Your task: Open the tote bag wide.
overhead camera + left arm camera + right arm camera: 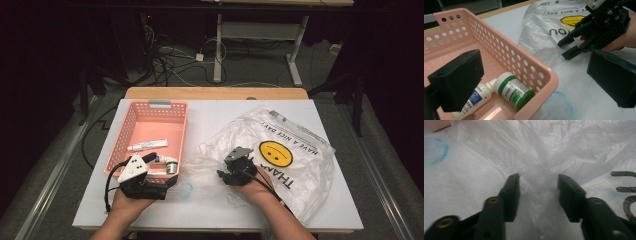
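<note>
A pink perforated basket (pixel 128 120) stands at the left of the table and holds a white tube (pixel 147 145), a small white bottle (pixel 477 97) and a green-lidded jar (pixel 515 91). My left gripper (pixel 167 177) is at the basket's near right corner, open wide, and its jaws straddle the basket wall (pixel 506 50). A clear plastic bag (pixel 305 150) with a yellow smiley face lies at the right. My right gripper (pixel 222 175) sits at the bag's left edge. In the right gripper view its jaws stand apart with crumpled film (pixel 537 187) between them, and the pads are not pressing on it.
The table has a white cover (pixel 225 112) with a wooden strip at its far edge. A faint blue circle (pixel 186 190) is drawn on the cover between the two grippers. Beyond the table are a dark floor with cables and a desk frame.
</note>
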Motion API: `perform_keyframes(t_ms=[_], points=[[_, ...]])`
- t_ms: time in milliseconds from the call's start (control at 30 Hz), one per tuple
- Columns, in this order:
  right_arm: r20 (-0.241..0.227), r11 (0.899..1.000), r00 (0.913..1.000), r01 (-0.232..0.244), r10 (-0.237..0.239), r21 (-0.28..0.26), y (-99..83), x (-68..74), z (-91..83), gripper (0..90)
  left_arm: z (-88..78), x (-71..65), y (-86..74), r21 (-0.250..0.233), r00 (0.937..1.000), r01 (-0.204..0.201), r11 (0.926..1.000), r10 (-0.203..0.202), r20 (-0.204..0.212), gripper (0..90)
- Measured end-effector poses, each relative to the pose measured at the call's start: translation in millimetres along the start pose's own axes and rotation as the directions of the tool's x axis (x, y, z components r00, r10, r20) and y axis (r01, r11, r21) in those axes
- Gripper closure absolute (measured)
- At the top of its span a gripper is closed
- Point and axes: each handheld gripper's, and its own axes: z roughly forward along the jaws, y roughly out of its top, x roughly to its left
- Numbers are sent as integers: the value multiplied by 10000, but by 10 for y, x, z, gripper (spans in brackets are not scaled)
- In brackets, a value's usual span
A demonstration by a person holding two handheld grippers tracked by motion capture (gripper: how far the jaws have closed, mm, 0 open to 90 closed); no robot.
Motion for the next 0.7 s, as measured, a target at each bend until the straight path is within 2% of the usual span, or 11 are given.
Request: perform_keyframes(t_ms=[67, 100, 133, 300, 367, 433, 500, 533, 567, 667, 700], points=[[19, 9999, 10000, -33, 33, -97, -10, 12, -2, 753, -8, -5, -2, -11, 10000, 15, 10000, -15, -7, 4], [19, 9999, 10000, -33, 33, -97, -10, 12, -2, 753, -13, -8, -4, -17, 10000, 23, 10000, -23, -10, 4], [240, 9999, 9997, -43, 47, -138, -17, 7, -4, 900, -20, -9, -5, -12, 10000, -3, 10000, 3, -19, 5], [354, 9993, 9989, -299, 308, -242, -22, -4, -3, 900, -30, -7, -8, -37, 10000, 56, 10000, -56, -52, 4], [923, 9974, 9949, -346, 404, -633, 61, -46, -48, 900, -26, -8, -2, -40, 10000, 45, 10000, -45, -23, 5], [1030, 9937, 9921, -616, 712, -932, 113, -108, -71, 900, -24, -10, 1, -46, 10000, 60, 10000, -60, -7, 4], [1358, 9864, 9845, -929, 1113, -1355, 250, -235, -86, 900, -20, -14, 7, -67, 10000, 56, 10000, -56, 11, 5], [1815, 9803, 9735, -1092, 1389, -1648, 405, -362, -50, 900, -14, -16, 12, -90, 9999, 96, 9999, -95, 69, 4], [1963, 9770, 9692, -1135, 1489, -1807, 479, -438, -9, 900, -10, -19, 15, -97, 9999, 111, 9999, -110, 104, 4], [2088, 9717, 9583, -1597, 1948, -1738, 640, -587, 161, 900, -4, -23, 21, -121, 9998, 81, 9999, -79, 181, 4], [2053, 9717, 9591, -1604, 1950, -1735, 668, -611, 197, 872, -2, -23, 23, -126, 9997, 61, 9999, -58, 217, 5]])
